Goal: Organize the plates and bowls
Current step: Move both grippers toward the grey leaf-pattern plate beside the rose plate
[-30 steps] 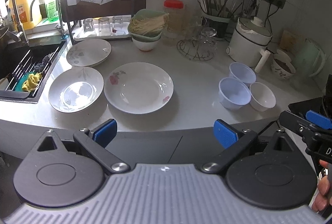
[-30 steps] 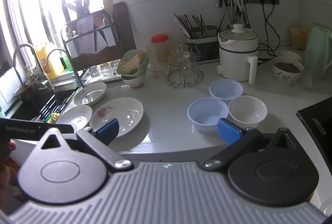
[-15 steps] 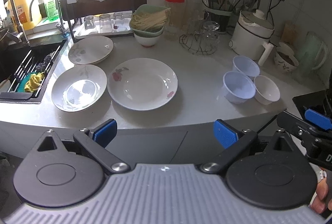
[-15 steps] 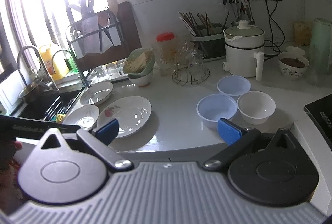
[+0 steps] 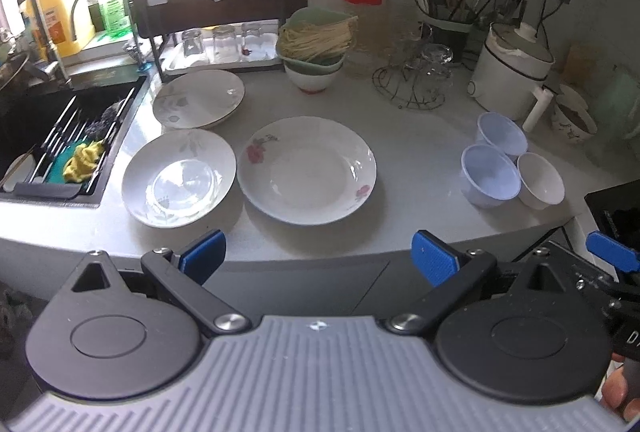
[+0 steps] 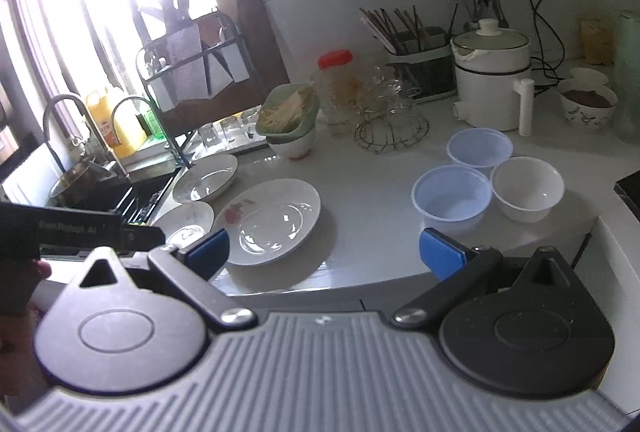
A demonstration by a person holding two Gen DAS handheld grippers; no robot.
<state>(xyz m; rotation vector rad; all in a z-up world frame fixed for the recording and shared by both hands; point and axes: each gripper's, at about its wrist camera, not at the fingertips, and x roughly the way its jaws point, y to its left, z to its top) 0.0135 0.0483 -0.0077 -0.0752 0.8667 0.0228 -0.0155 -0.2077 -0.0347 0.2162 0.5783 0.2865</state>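
My left claw (image 5: 318, 256) hangs off the near edge of the counter (image 5: 412, 152), its blue pads spread wide with nothing between them; my right claw (image 6: 324, 252) is the same, jaws apart and empty, a little way to the right.

Straight ahead of the left claw lies the big flowered plate (image 5: 306, 170), flat on the counter. Ahead and to the left sits a deeper plate (image 5: 179, 177), its rim just beside the flowered one, and beyond that a third plate (image 5: 199, 98) near the sink (image 5: 48, 136).

Ahead of the right claw and slightly to its right stand three bowls bunched together: a pale blue bowl (image 6: 452, 198) nearest, a second blue bowl (image 6: 479, 148) behind it and a white bowl (image 6: 527, 188) to the right.

I judge the plates to be glazed ceramic: stiff, fairly heavy, slick and liable to chip. Lying flat, each offers only its raised rim, so I would pinch the near edge and lift gently.

The blue bowls look like thin plastic, though the glare makes that uncertain; if so they are light and may flex. I would grip each by its wall, one pad inside and one outside.
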